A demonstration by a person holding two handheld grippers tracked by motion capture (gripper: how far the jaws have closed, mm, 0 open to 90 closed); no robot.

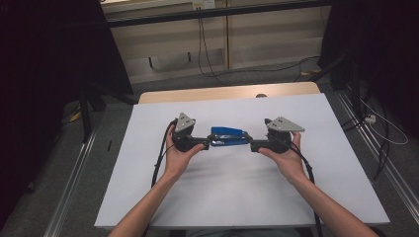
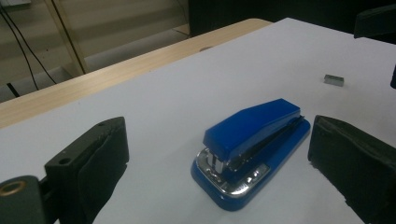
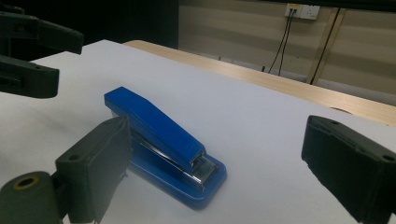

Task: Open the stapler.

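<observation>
A blue stapler (image 1: 228, 137) lies flat on the white table top (image 1: 237, 187), lengthwise between my two grippers. My left gripper (image 1: 207, 144) points at its left end and my right gripper (image 1: 252, 145) at its right end, each held in a hand. In the left gripper view the stapler (image 2: 252, 144) sits between the widely parted jaws of the left gripper (image 2: 222, 140), and neither pad touches it. In the right gripper view the right gripper (image 3: 219, 144) also stands open; its left jaw covers part of the stapler (image 3: 163, 140), and contact cannot be made out.
A small metal block of staples (image 2: 334, 80) lies on the white top beyond the stapler. A wooden table edge (image 1: 227, 93) runs along the back. Cables (image 1: 205, 54) trail on the floor behind, and dark stands (image 1: 89, 108) flank the table.
</observation>
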